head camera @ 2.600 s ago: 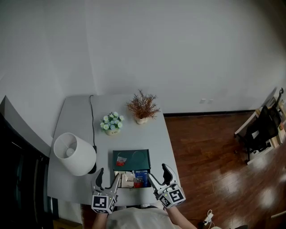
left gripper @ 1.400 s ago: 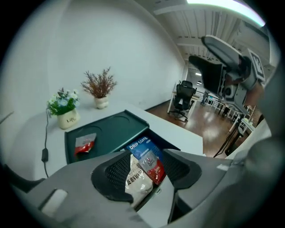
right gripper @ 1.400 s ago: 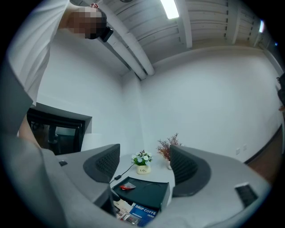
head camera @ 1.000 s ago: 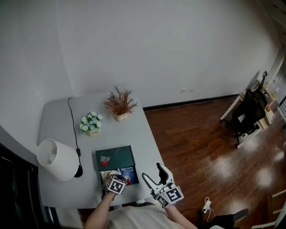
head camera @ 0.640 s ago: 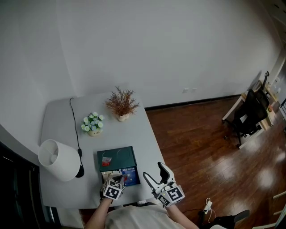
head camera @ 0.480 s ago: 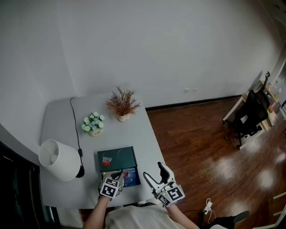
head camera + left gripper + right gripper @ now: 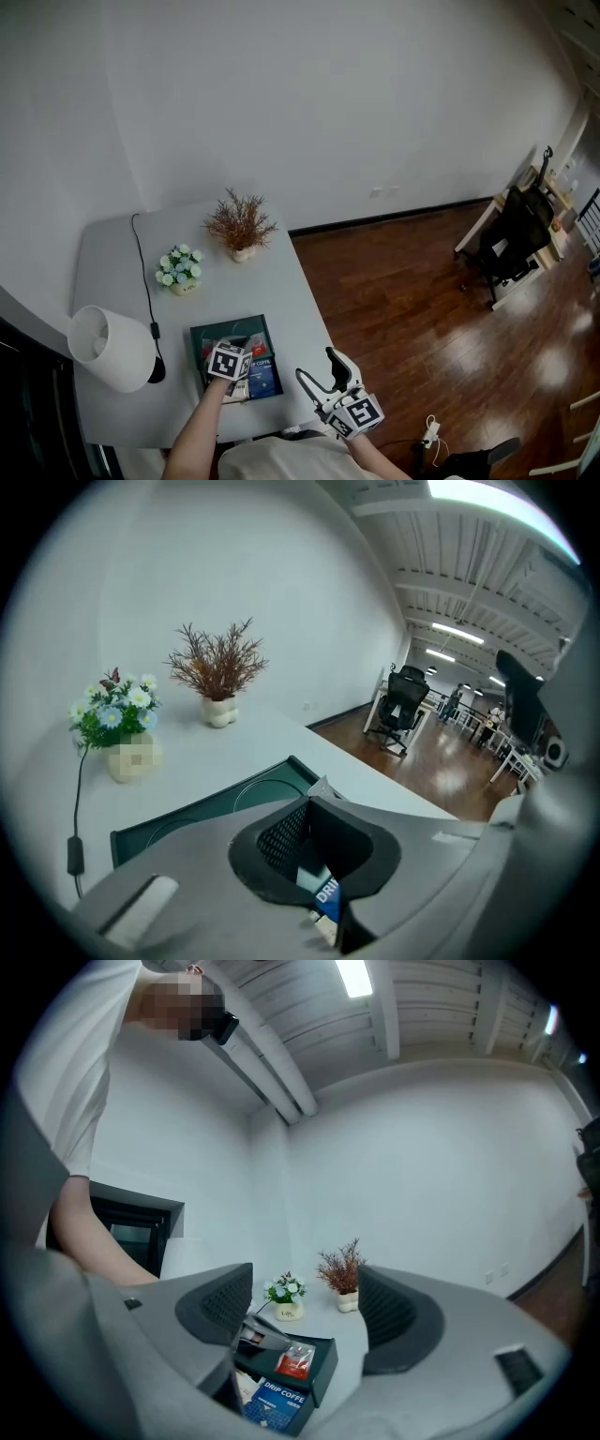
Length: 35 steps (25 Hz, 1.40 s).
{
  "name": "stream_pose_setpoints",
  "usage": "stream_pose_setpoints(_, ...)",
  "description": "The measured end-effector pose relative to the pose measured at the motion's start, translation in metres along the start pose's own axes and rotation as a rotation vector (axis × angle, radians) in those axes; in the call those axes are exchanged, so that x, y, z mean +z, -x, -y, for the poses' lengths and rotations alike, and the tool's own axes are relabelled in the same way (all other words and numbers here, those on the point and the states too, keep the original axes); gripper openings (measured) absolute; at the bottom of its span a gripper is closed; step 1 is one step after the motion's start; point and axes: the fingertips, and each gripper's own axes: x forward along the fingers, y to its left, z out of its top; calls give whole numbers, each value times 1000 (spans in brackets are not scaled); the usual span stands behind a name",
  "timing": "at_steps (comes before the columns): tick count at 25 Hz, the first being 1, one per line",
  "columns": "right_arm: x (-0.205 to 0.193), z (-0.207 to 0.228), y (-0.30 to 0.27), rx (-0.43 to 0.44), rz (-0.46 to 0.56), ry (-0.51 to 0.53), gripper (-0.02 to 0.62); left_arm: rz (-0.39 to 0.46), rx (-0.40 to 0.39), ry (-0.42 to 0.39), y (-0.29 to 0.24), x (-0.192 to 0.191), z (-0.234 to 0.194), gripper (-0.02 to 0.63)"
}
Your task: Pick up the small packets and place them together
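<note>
My left gripper [image 7: 234, 345] is shut over the dark green tray [image 7: 208, 330]. A pale corner of a small packet [image 7: 324, 787] sticks out past its closed jaw tips [image 7: 313, 804]; the rest of that packet is hidden. Below the jaws a blue drip-coffee packet [image 7: 326, 893] shows. In the right gripper view the left gripper's fingers [image 7: 255, 1328] point at a red packet [image 7: 295, 1361] lying in the tray [image 7: 325, 1369], with the blue packet [image 7: 278, 1401] nearer. My right gripper [image 7: 319, 370] hangs open and empty beyond the table's near right corner, its jaws [image 7: 305, 1307] wide apart.
A white lamp [image 7: 106, 347] stands at the table's left with its cable running back. A pot of blue-white flowers [image 7: 176, 270] and a dried plant in a vase [image 7: 238, 228] stand behind the tray. The table edge [image 7: 314, 328] drops to the wooden floor on the right.
My left gripper closed among the near packets, then moved away from me over the green tray. The right gripper stayed put and open. The head view swung a little.
</note>
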Motion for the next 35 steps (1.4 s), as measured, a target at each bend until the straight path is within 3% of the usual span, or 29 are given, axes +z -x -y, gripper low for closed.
stream_pose_setpoints(4, -2, 5, 5, -17, -4, -4, 345, -36, 64, 30, -22, -6, -15, 14)
stream_pose_setpoints(6, -4, 6, 6, -20, -8, -4, 344, -27, 89, 30, -24, -6, -19, 46)
stream_pose_setpoints(8, -5, 6, 6, -20, -9, -6, 345, -10, 98, 27, -21, -5, -19, 203)
stream_pose_setpoints(9, -5, 6, 5, -18, -9, -8, 345, 12, 102, 28, -15, -2, -19, 246)
stream_pose_setpoints(11, -6, 4, 3, -14, -5, -16, 345, 98, 117, 30, 6, 11, -18, 252)
stream_pose_setpoints(15, -1, -3, -10, 7, 15, -12, 345, 381, 179, 34, 85, 47, -13, 250)
stream_pose_setpoints(19, 1, -18, -25, 39, 13, 22, 345, 566, 202, 59, 159, 44, -3, 263)
stream_pose_setpoints(23, 0, -33, -33, 50, -8, 79, 345, 653, 331, 47, 216, 26, -2, 356)
stream_pose_setpoints(27, -1, -44, -34, 65, -8, 87, 345, 690, 460, 43, 254, 4, -1, 357)
stream_pose_setpoints(35, -5, -65, -35, 82, -20, 100, 345, 700, 439, 73, 263, -9, 7, 347)
